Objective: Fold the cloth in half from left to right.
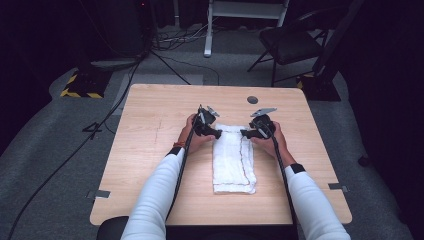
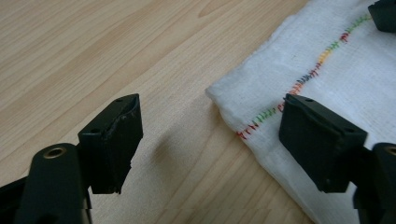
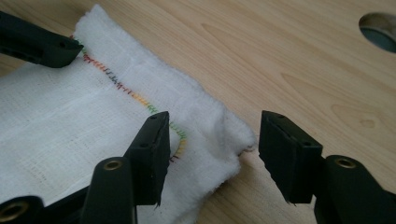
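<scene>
1. Nearest the table's front edge come the person's two white sleeves (image 1: 155, 200), reaching in from below, each forearm trailing a black cable back from its gripper.
2. On the wooden table (image 1: 150, 165) lies a folded white cloth (image 1: 232, 160), a little right of the table's middle. Its long axis runs near to far, the near end squared off toward the person and the far end up between the two grippers. A line of multicoloured stitching (image 1: 244, 160) runs along its right-hand side.
3. The left gripper (image 1: 212, 131) sits at the cloth's far left corner. In the left gripper view its jaws are spread wide: one hangs over bare wood just beside the cloth's edge, the other over the cloth near the stitched seam (image 2: 299, 86). The corner (image 2: 219, 93) lies between them, not pinched. Whether the jaw tips touch the fabric I cannot tell.
4. The right gripper (image 1: 248, 133) sits at the cloth's far right corner, facing the left one across the fabric. In the right gripper view its jaws also stand well apart: one over the cloth by the curve of stitching (image 3: 180, 140), the other over bare wood. The rumpled corner (image 3: 233, 140) sits in the gap, ungripped.
5. Farther along the table is a round hole (image 1: 252, 99) near the far edge.
6. Beyond the table, on the grey floor, stand a dark folding chair (image 1: 292, 42) and loose cables (image 1: 180, 37).
</scene>
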`<control>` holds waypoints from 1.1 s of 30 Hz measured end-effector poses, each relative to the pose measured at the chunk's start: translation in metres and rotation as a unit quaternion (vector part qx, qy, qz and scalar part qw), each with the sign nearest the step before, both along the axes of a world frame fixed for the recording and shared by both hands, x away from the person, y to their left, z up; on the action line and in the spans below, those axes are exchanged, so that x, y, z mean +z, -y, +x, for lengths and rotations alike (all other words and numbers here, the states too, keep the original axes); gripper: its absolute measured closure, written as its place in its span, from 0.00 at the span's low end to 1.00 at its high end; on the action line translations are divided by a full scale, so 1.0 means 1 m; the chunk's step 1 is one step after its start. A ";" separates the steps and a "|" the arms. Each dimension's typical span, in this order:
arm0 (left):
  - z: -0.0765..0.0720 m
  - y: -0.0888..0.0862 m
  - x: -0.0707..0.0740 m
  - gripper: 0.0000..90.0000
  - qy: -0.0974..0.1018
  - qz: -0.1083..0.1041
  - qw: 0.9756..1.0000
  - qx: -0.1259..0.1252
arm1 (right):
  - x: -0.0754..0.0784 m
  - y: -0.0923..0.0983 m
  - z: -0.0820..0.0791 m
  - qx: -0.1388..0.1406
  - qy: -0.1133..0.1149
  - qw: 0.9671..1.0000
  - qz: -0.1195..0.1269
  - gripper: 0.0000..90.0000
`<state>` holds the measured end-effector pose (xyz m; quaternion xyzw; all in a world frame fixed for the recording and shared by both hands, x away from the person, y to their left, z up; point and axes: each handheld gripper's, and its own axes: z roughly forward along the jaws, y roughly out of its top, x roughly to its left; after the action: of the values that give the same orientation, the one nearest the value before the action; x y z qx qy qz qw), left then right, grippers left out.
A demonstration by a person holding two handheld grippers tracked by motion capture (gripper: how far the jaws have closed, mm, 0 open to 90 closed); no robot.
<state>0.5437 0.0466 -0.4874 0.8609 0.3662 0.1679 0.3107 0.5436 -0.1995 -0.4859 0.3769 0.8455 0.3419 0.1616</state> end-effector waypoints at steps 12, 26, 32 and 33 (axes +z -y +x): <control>0.005 -0.006 -0.008 0.25 -0.039 -0.040 0.998 -0.001 | -0.006 0.003 0.004 0.013 -0.027 0.999 0.027 0.65; 0.004 0.001 0.000 0.82 -0.069 -0.042 0.994 -0.073 | -0.002 -0.004 0.001 0.045 -0.022 0.999 0.009 0.91; 0.005 0.007 0.001 0.91 -0.048 -0.028 0.997 -0.059 | 0.003 -0.007 0.001 0.035 0.007 0.999 -0.004 0.92; 0.005 0.008 0.002 0.91 -0.041 -0.020 0.997 -0.057 | 0.005 -0.007 0.002 0.036 0.009 0.999 -0.002 0.92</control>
<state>0.5491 0.0382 -0.4855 0.8802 0.3322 0.1072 0.3214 0.5456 -0.1926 -0.4811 0.3430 0.8576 0.3495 0.1573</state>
